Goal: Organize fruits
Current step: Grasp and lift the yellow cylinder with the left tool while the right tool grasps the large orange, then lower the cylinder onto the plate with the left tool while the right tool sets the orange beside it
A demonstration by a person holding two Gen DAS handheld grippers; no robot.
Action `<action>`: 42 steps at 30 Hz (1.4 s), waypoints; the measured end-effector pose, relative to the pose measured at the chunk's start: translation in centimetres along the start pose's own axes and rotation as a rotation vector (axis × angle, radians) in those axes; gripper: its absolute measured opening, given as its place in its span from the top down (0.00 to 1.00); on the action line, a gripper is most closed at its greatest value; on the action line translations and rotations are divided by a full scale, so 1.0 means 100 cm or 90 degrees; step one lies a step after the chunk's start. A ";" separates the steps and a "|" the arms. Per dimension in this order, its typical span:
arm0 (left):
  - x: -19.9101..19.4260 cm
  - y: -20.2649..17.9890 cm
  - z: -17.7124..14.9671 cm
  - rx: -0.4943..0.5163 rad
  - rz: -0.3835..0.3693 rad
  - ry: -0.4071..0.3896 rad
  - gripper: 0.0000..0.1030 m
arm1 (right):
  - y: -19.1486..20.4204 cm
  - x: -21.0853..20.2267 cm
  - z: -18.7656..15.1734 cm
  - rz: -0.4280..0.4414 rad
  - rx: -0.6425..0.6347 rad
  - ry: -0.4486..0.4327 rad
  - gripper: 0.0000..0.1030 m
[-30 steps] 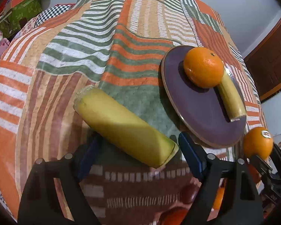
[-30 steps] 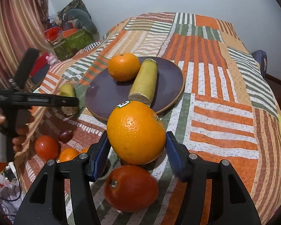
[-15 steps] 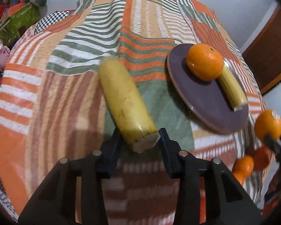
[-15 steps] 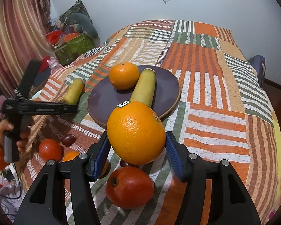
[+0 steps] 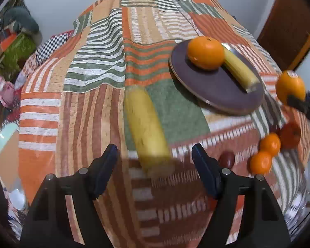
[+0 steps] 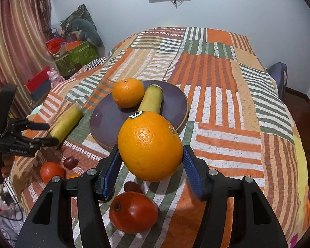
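My left gripper is open. A cut banana piece lies on the quilt with its near end between the spread fingers, blurred; it also shows in the right wrist view. My right gripper is shut on a large stickered orange and holds it above the quilt, near the purple plate. The plate carries a small orange and another banana piece.
On the quilt's near edge lie a red fruit, small oranges, a tomato-like fruit and dark small fruits. Boxes and toys stand beside the bed at the left.
My left gripper was shut on the banana piece half a second ago; it has opened wide and the piece now lies on the quilt. My right gripper keeps holding the orange, raised slightly.
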State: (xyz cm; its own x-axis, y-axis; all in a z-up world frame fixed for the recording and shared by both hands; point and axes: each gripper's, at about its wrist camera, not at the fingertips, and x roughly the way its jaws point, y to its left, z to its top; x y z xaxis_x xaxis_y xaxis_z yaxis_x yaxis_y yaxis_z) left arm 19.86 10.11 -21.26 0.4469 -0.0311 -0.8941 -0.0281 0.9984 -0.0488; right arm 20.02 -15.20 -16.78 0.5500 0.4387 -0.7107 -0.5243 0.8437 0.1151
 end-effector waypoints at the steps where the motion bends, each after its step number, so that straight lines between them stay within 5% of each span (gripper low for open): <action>1: 0.004 0.003 0.005 -0.014 -0.005 0.003 0.28 | 0.000 0.000 0.000 0.000 0.000 0.000 0.47; 6: 0.029 0.016 0.024 -0.062 -0.002 0.004 0.34 | 0.002 0.002 0.003 -0.003 -0.010 0.001 0.47; 10: 0.045 0.020 0.033 -0.078 -0.002 0.012 0.59 | -0.001 0.005 0.008 -0.005 -0.013 -0.001 0.47; 30: -0.013 -0.040 0.074 -0.004 -0.127 -0.092 0.65 | -0.014 0.025 0.047 -0.023 -0.017 -0.023 0.47; 36: -0.012 -0.063 0.088 -0.001 -0.186 -0.090 0.64 | -0.015 0.035 0.054 -0.024 -0.024 -0.017 0.47; 42: 0.007 -0.070 0.087 -0.020 -0.196 -0.064 0.64 | -0.018 0.048 0.058 -0.024 -0.024 -0.003 0.47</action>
State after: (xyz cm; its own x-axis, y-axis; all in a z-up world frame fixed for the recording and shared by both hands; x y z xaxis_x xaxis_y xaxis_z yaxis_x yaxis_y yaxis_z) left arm 28.15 3.50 -17.67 0.5240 -0.3253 -0.7872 0.0957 0.9408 -0.3251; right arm 27.36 -12.88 -16.40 0.5731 0.4084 -0.7105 -0.5272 0.8475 0.0619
